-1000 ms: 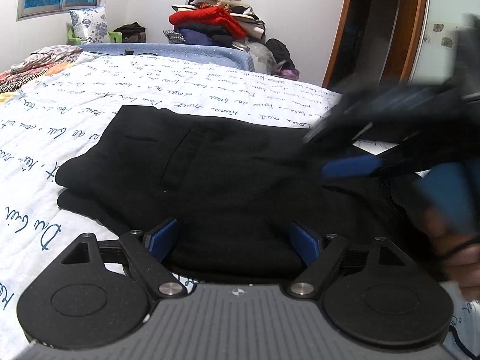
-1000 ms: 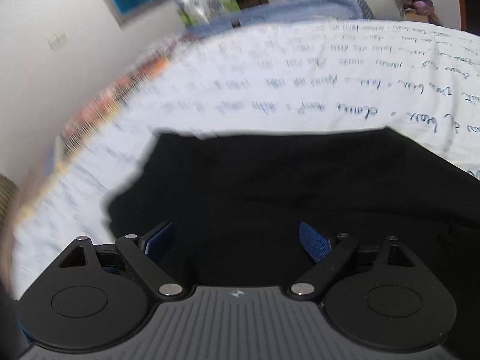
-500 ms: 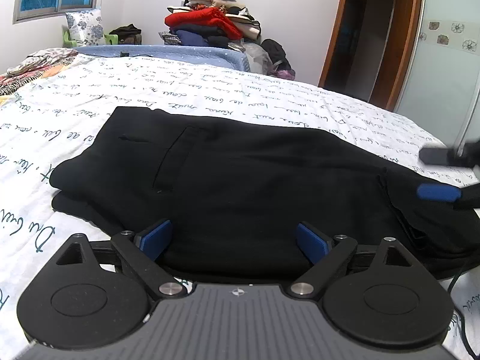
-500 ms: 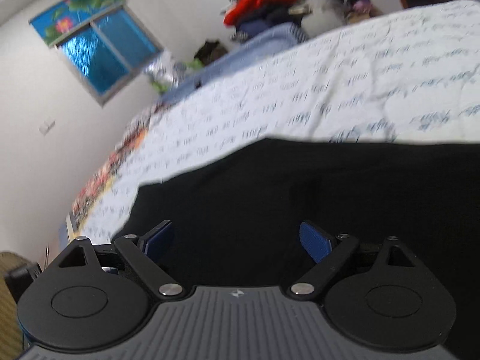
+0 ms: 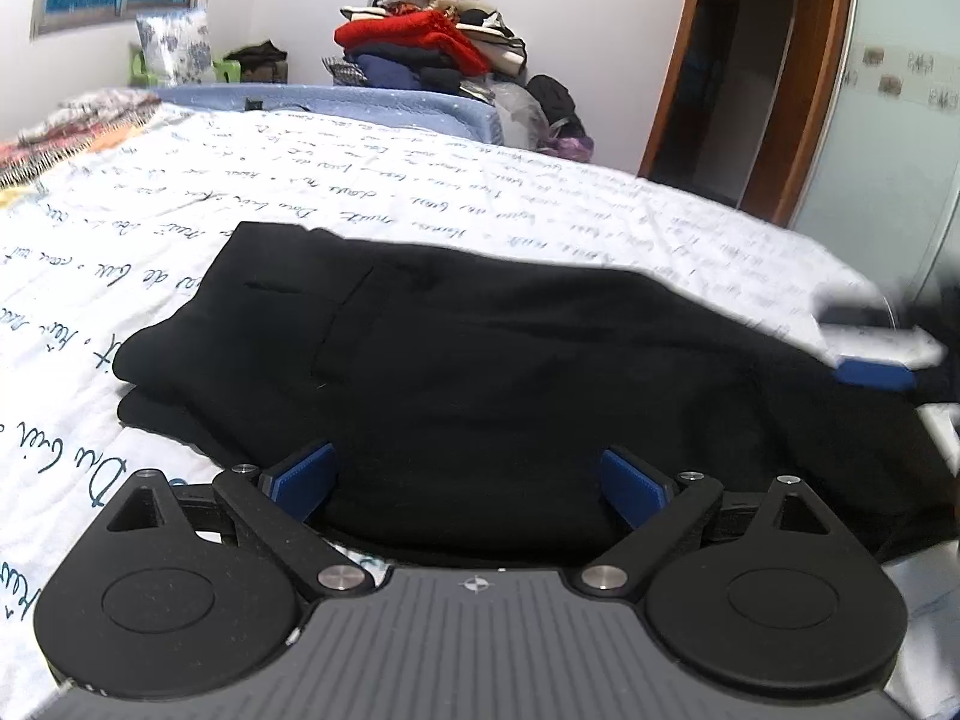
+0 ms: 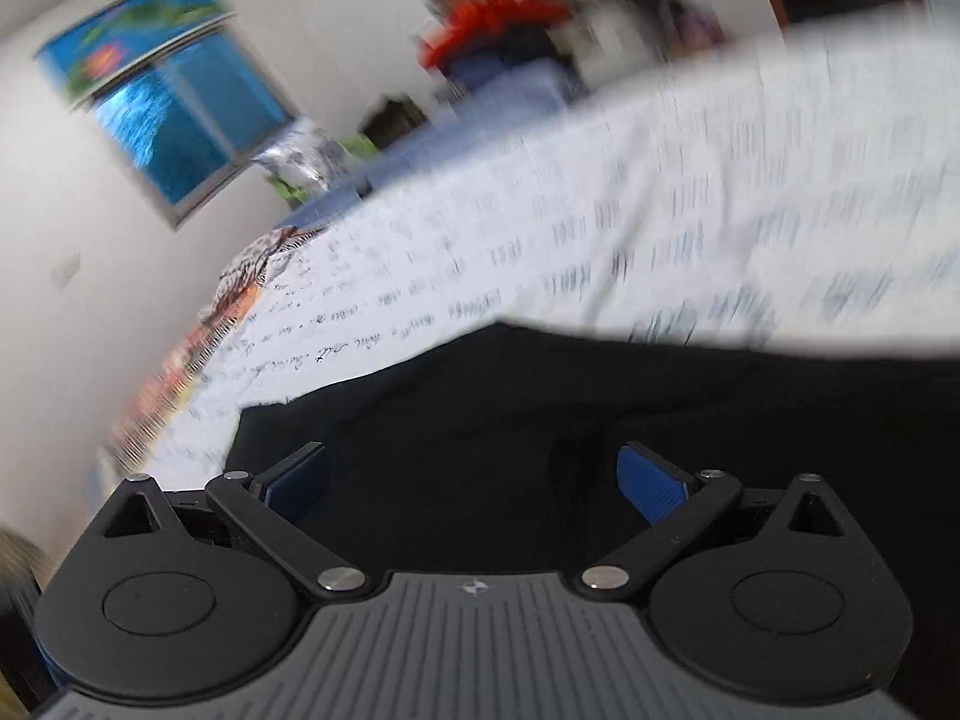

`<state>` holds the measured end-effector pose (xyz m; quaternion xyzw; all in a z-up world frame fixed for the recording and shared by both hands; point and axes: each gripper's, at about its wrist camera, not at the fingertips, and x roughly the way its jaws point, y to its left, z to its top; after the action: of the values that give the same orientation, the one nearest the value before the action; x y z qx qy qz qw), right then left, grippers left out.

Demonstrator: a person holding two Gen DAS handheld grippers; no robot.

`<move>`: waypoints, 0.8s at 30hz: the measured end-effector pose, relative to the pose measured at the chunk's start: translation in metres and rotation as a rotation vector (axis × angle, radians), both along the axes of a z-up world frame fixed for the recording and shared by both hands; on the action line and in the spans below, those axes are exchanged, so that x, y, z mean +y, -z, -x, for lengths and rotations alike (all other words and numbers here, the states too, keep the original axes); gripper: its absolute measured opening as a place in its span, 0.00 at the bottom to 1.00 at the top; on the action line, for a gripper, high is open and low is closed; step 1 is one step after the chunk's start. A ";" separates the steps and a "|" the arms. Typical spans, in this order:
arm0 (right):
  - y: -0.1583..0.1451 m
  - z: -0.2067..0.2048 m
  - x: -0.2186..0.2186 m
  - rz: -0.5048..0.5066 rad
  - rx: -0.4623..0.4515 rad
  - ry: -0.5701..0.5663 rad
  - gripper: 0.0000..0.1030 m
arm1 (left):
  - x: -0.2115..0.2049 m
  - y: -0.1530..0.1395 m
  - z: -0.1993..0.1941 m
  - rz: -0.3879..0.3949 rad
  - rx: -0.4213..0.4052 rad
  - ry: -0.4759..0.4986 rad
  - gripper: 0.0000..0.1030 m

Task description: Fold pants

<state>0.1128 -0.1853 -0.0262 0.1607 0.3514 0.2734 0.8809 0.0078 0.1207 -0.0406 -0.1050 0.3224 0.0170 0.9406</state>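
Moved: right gripper swung off to 3 o'clock, fingers widening, nothing between | left gripper fingers apart, empty | pants folded on bed, soft, limp; take doubled edge at 9 o'clock

The folded pants lie on the bed, a clothes pile behind.

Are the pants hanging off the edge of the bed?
No, the pants lie folded flat on the bedsheet, with sheet showing around them.
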 end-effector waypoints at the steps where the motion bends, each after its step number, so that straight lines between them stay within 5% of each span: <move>1: -0.008 0.021 -0.001 0.086 -0.089 -0.010 1.00 | 0.002 -0.005 -0.001 0.046 -0.002 0.001 0.93; 5: -0.009 0.086 0.008 0.445 -0.347 -0.098 0.99 | 0.010 -0.018 -0.012 0.203 0.008 -0.039 0.93; 9: 0.008 0.115 0.026 0.643 -0.463 -0.196 0.89 | 0.005 -0.019 -0.022 0.218 0.025 -0.080 0.93; 13: 0.020 0.107 0.036 0.704 -0.444 -0.221 0.70 | 0.001 -0.016 -0.019 0.208 0.044 -0.080 0.93; 21: 0.028 0.115 0.047 0.768 -0.466 -0.291 0.67 | -0.001 -0.012 -0.017 0.202 0.068 -0.098 0.93; 24: 0.032 0.112 0.050 0.766 -0.439 -0.322 0.42 | -0.006 -0.016 -0.021 0.211 0.063 -0.079 0.93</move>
<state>0.0006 -0.1356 -0.0577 -0.2943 0.2528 0.2846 0.8766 0.0292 0.1144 -0.0243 -0.2153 0.3477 0.0233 0.9123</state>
